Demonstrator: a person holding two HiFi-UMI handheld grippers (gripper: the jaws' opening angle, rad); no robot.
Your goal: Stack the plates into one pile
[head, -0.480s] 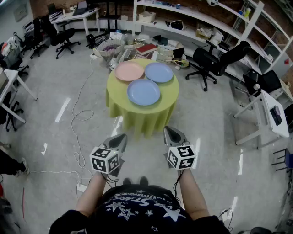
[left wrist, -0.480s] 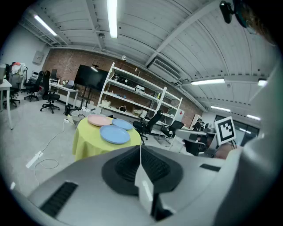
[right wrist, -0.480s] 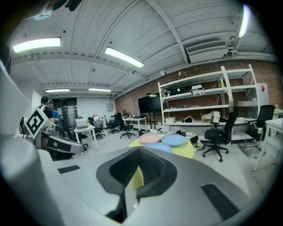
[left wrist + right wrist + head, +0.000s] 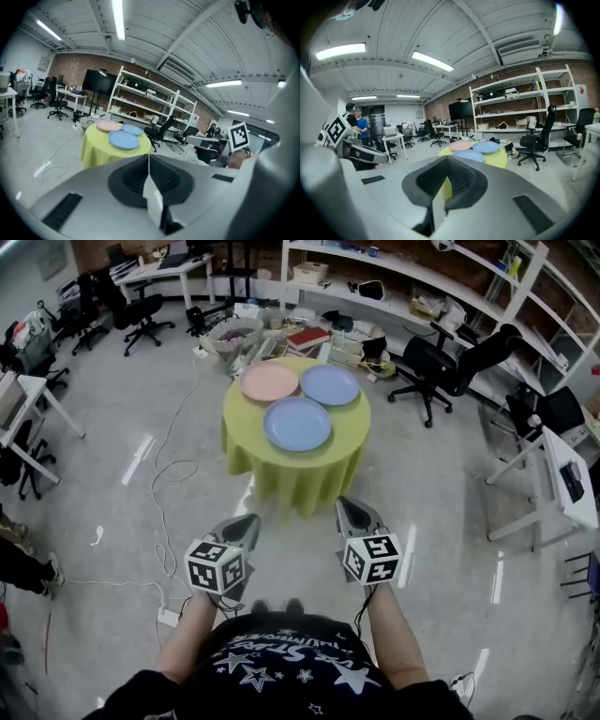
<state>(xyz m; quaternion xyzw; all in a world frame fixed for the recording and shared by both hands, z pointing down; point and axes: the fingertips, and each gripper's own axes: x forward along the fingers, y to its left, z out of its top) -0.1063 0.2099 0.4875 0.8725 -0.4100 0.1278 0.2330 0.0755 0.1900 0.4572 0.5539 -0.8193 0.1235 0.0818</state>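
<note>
Not started: pink plate (image 4: 269,382), far blue plate (image 4: 329,384), near blue plate (image 4: 297,423) lying singly on tabletop (image 4: 352,418); left gripper (image 4: 239,529), right gripper (image 4: 354,517) closed, empty, well short.

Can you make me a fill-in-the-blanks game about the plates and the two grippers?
1. The near plate and the back right plate are both ____.
2. The back left plate is ____.
3. The table holds ____ plates in all.
4. The left hand-held gripper and the right hand-held gripper are empty, with their jaws ____.

Missing words: blue; pink; three; shut.
</note>
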